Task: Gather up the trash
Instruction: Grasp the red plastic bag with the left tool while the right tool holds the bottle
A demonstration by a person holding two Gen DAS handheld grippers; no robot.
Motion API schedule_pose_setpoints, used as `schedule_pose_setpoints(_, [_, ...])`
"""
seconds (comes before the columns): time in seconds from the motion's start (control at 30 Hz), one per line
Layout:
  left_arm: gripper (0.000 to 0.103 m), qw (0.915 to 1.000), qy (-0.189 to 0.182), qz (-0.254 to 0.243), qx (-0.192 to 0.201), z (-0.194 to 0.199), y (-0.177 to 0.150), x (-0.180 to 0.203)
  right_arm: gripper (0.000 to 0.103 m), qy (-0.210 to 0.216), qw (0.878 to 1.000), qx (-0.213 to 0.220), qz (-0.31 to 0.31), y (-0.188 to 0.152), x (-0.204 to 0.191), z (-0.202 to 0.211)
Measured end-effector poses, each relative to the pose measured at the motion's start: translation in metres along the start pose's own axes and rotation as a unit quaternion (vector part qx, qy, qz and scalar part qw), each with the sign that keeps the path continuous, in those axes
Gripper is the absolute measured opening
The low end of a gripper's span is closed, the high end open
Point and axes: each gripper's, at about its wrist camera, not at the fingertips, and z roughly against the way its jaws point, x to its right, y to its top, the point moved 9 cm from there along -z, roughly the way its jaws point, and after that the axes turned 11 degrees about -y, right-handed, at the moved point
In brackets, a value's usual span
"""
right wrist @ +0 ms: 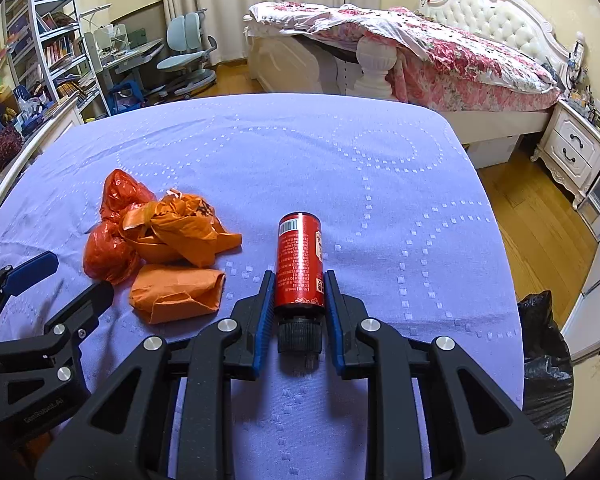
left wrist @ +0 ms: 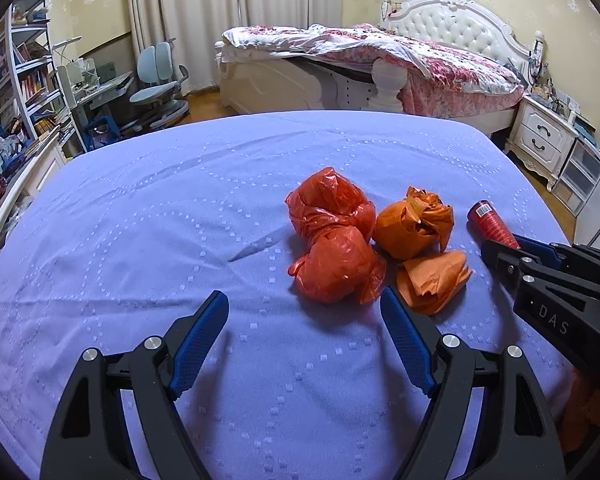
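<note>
One red bottle (right wrist: 299, 264) sat clamped low between the right gripper (right wrist: 298, 300) blades, cap toward the wrist, and could slip forward, while the wide-open left gripper (left wrist: 304, 320) held nothing.

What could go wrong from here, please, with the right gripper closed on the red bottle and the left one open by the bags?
1. The right gripper pinches only the bottle near its cap end, so the smooth round body could slip or swing down when lifted.
2. The black bin bag sits low past the bed edge; a loose release could miss it.
3. The left gripper is open beside the bunched orange bags; closing might catch just one, or only thin plastic.
</note>
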Motion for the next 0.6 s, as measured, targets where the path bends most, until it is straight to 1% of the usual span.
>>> schedule_pose_setpoints(0.13, [0.078,1.0,-0.002,0.01,0.001,-0.004,0.006,-0.004,0.023,-0.001,1.0,0.0,0.001,0.0,0.0,-0.001])
schedule_pose_setpoints(0.3, [0.078,0.9999,-0.011,0.009,0.001,-0.008,0.011,-0.006,0.023,0.0,1.0,0.0,0.0,0.0,0.0,0.0])
schedule_pose_setpoints(0.47, [0.078,0.9996,-0.025,0.011,0.003,-0.006,0.011,-0.006,0.024,0.0,1.0,0.0,-0.001,0.001,-0.001,0.0])
schedule_pose_setpoints(0.6, [0.078,0.9996,-0.024,0.016,0.007,-0.005,0.011,-0.008,0.023,0.0,1.0,0.0,0.0,0.001,-0.001,0.0])
